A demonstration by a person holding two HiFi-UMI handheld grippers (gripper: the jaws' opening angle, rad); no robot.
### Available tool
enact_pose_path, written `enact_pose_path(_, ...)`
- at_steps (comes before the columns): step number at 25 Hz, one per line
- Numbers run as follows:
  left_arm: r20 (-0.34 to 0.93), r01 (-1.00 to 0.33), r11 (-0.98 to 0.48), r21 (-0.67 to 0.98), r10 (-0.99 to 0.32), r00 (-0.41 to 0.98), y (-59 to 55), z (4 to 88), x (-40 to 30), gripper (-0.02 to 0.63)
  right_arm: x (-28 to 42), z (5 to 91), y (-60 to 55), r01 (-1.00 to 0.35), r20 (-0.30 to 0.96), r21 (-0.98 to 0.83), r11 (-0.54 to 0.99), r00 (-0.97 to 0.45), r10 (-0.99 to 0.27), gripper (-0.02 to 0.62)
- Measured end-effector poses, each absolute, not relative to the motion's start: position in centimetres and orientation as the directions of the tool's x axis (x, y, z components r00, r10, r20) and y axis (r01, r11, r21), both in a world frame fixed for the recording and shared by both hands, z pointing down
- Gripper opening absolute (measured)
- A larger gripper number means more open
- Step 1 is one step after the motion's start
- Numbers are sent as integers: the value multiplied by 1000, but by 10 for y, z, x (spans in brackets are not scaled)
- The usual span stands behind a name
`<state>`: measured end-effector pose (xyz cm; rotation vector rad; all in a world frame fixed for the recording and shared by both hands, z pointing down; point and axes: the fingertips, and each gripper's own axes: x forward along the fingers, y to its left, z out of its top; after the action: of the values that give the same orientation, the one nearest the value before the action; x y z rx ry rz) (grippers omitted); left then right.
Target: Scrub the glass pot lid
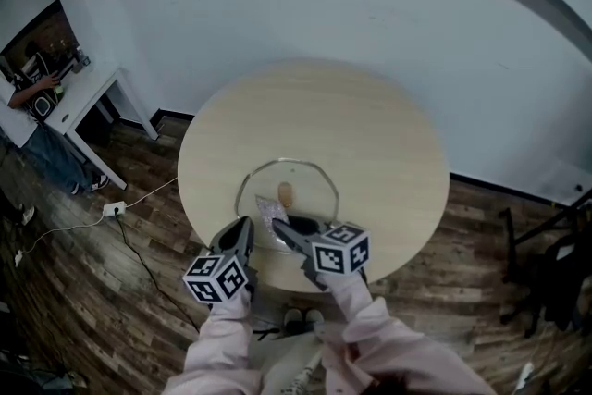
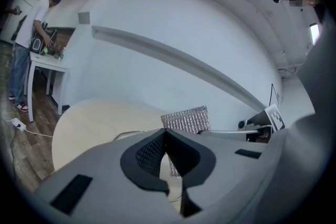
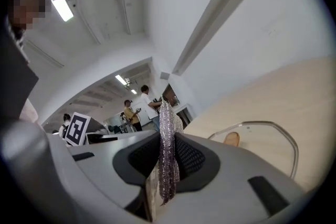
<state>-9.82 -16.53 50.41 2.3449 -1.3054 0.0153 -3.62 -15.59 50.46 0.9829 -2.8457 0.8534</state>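
A glass pot lid with a metal rim and a wooden knob lies flat on the round beige table, near its front edge. My right gripper is shut on a silvery mesh scrubbing cloth over the lid's near part. In the right gripper view the cloth stands pinched between the pads, with the lid and knob beyond. My left gripper sits at the lid's near left rim. Its jaws meet with nothing seen between them; the cloth hangs just behind.
The table's front edge is right under both grippers. A white desk with a person stands at far left. A power strip and cable lie on the wood floor. A pair of shoes rests below. Dark stands are at right.
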Motion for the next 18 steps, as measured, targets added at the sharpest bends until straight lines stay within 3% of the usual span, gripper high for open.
enact_pose_path(6,175,-821,-431,374,-837,519,-169,489,-97,-6,-20,474,-162,-530,14,-485,696,-800,-599,80)
enact_pose_path(18,126,-847,-422,323,-868,481,-169,471,-92,-6,0,445,-168,-460,-152,-496,737,-790,-595,80)
